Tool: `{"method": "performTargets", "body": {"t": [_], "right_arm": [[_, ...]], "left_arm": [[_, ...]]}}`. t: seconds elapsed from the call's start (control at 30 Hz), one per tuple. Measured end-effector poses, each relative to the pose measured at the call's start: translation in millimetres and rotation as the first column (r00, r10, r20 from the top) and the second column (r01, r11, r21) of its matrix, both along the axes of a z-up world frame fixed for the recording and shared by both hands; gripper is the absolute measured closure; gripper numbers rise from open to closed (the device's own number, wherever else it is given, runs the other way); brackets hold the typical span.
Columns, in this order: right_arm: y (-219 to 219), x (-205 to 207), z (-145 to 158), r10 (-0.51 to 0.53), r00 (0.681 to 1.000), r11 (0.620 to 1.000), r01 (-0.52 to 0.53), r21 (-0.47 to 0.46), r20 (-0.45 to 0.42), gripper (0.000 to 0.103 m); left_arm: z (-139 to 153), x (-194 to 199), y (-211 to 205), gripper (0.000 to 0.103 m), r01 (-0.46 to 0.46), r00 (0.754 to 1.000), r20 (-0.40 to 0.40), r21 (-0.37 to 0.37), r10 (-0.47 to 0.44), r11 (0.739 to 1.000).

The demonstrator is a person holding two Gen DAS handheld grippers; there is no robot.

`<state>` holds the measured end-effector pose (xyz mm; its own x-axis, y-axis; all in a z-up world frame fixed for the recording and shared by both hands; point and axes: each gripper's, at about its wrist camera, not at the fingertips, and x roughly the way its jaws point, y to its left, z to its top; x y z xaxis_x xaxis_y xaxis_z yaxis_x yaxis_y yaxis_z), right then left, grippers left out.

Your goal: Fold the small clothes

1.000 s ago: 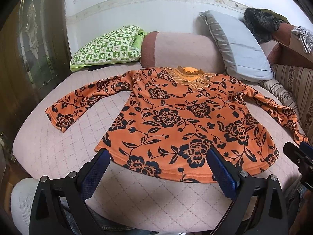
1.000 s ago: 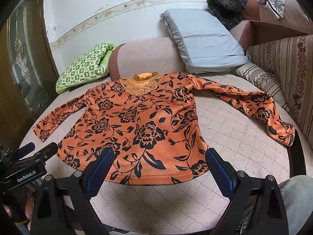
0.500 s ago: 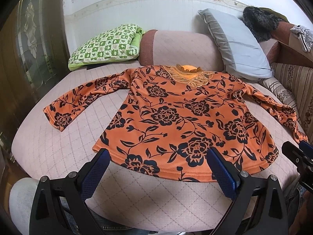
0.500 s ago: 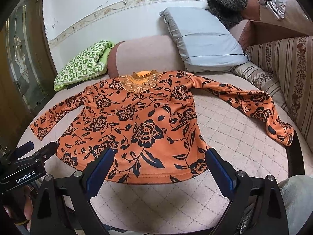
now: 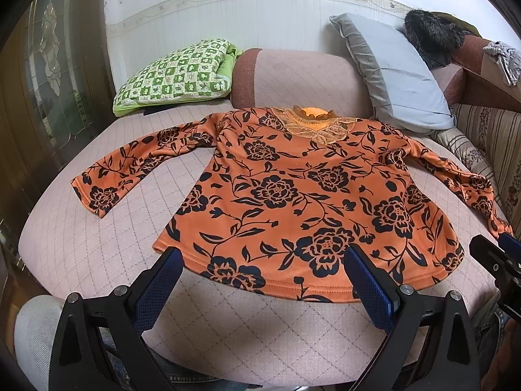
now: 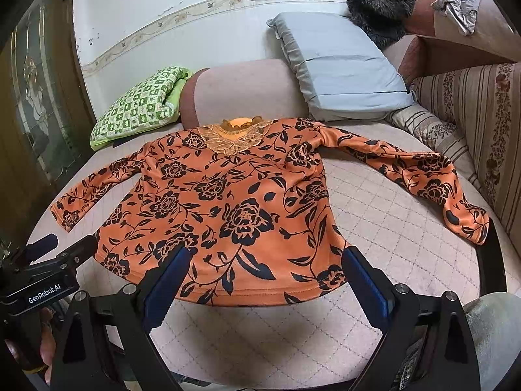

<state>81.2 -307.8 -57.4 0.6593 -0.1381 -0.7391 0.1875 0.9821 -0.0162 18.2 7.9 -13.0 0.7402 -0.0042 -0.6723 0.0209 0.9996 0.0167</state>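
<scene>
An orange long-sleeved top with black flowers (image 5: 293,195) lies flat on the pink quilted sofa seat (image 5: 97,244), collar away from me, both sleeves spread out; it also shows in the right wrist view (image 6: 228,205). My left gripper (image 5: 263,260) is open and empty, hovering just short of the hem on its left half. My right gripper (image 6: 265,259) is open and empty over the hem on its right half. The left gripper's body (image 6: 42,286) shows at the left of the right wrist view, and the right gripper's body (image 5: 498,260) at the right edge of the left wrist view.
A green checked cushion (image 5: 176,71) lies at the back left. A grey-blue pillow (image 5: 394,75) leans at the back right. A striped sofa arm (image 6: 472,123) bounds the right side, with a dark furry item (image 6: 381,6) on top. My knee (image 6: 488,325) is below.
Both grippers have drifted slightly forward toward the hem of the top. Both stay open, and the top has not moved.
</scene>
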Motion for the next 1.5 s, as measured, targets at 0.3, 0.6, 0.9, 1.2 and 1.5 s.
{"method": "performTargets", "body": {"t": [0.3,0.6,0.9,1.2,1.5], "right_arm": [[1.5,-0.1,1.7,0.005,1.000,1.000,-0.005,0.001,0.005,0.008],[17.1,24.7,15.6,0.096,0.995,0.994,-0.096,0.046,-0.002,0.010],[52.6,96.7,32.1,0.191,0.982,0.971,-0.189,0.146,0.000,0.017],[135.9,187.0,-0.2,0.313,0.948,0.924,-0.290,0.250,-0.056,0.018],[186.0,221.5,-43.9,0.371,0.921,0.903,-0.326,0.280,-0.122,0.019]], "left_arm": [[0.6,1.8,3.2,0.003,-0.005,1.000,-0.002,-0.015,0.004,1.000],[20.8,28.4,49.9,0.003,-0.105,0.994,-0.040,-0.136,0.101,0.985],[49.6,94.8,176.1,0.003,-0.360,0.932,-0.084,-0.314,0.352,0.878],[-2.5,137.2,331.3,0.006,-0.701,0.712,-0.325,-0.290,0.622,0.651],[-40.0,206.3,348.7,0.075,-0.643,0.758,-0.464,-0.411,0.459,0.647]]}}
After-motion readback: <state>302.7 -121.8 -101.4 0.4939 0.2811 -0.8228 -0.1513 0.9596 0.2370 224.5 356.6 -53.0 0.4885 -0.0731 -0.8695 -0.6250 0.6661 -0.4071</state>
